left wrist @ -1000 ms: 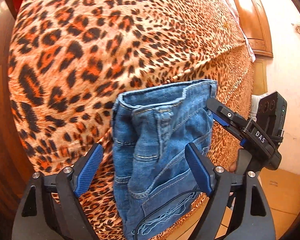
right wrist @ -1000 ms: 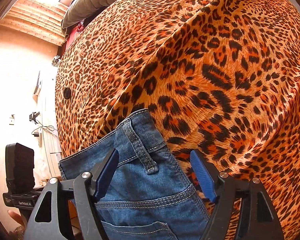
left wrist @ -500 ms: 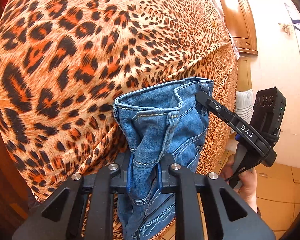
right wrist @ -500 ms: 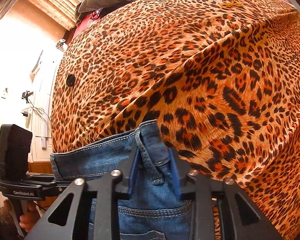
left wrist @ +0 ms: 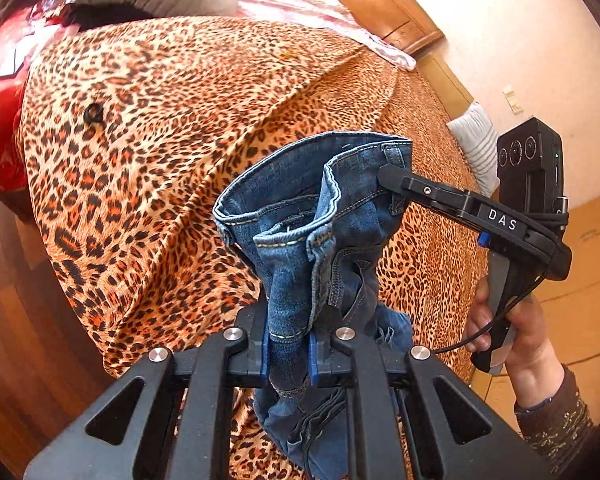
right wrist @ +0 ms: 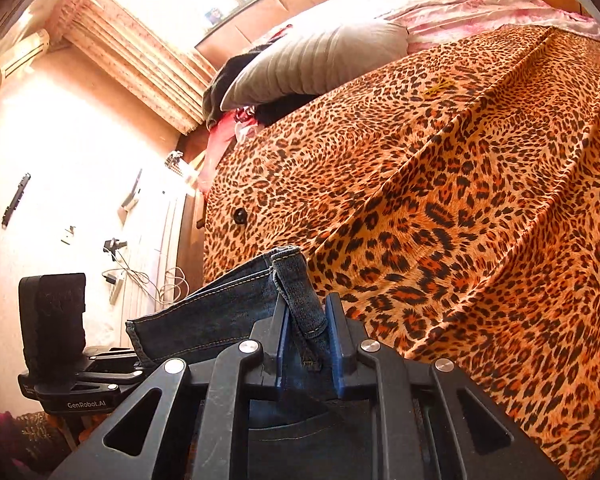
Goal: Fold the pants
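Both sets of jaws are clamped on denim. Between the blue pads point(left wrist: 265, 356) of the left gripper point(left wrist: 288, 354) sits a bunched fold of the jeans point(left wrist: 300, 240) at the waistband, the pads pressed close with only the cloth parting them. The right gripper point(right wrist: 308, 344) pinches the waistband at a belt loop point(right wrist: 300, 296); its jaws have just been closing and now bear on the fabric from either side, a little wider apart than the left pair.

From the left wrist view the jeans hang clear of the bed, the waistband gaping into an open loop between the two grips, the legs drooping below the left gripper. The right gripper's black finger point(left wrist: 420, 192) reaches in from the right edge and bites the far corner of the waistband, and a hand point(left wrist: 516, 332) in a brown patterned sleeve point(left wrist: 556, 428) holds its handle.

Beneath and beyond lies the leopard-print bedspread point(left wrist: 160, 140), creased in long ridges, with a small black ring-shaped thing point(left wrist: 93, 114) on it. At the head of the bed rest a grey ribbed pillow point(right wrist: 320, 60) and pink bedding point(right wrist: 480, 4); red cloth point(left wrist: 0, 136) shows at the left side. A wooden headboard point(left wrist: 380, 4) curves behind, and a curtain point(right wrist: 140, 64) hangs by the bright window
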Action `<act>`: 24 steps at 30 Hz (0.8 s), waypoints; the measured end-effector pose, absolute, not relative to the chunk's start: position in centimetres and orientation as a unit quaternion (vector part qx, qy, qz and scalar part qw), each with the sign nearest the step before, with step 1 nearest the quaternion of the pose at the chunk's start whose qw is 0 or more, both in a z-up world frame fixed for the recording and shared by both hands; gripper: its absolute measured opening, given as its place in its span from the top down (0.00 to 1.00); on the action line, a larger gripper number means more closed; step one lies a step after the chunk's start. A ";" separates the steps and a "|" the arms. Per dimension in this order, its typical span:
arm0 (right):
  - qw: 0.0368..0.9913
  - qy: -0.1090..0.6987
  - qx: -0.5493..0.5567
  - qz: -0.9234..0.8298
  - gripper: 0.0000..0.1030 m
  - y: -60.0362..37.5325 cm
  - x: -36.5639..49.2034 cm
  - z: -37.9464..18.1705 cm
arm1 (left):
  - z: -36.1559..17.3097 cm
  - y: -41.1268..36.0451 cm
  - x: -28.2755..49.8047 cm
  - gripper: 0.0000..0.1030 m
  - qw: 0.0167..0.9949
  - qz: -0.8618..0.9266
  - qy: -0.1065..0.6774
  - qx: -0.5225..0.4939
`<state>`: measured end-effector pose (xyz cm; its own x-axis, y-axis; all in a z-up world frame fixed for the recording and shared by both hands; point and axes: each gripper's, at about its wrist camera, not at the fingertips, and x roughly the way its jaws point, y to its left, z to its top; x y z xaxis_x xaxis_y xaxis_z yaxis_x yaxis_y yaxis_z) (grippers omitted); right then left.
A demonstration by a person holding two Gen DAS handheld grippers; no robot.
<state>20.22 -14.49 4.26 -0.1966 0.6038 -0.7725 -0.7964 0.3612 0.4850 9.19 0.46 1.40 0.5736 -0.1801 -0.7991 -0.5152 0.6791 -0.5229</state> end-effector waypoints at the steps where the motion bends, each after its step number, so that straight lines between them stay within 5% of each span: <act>1: 0.630 0.531 -0.077 0.561 0.84 -15.7 20.1 5.0 | 2.3 -0.4 8.9 0.90 0.806 0.100 0.450 -0.372; 12: 0.673 0.492 0.012 0.552 0.84 -32.3 16.8 8.6 | 6.0 -13.1 8.8 0.89 0.852 0.012 0.489 -0.188; 24: 0.700 0.590 -0.032 0.401 0.76 -46.2 13.6 -3.2 | -6.8 -24.3 8.6 0.87 0.750 -0.043 0.647 -0.132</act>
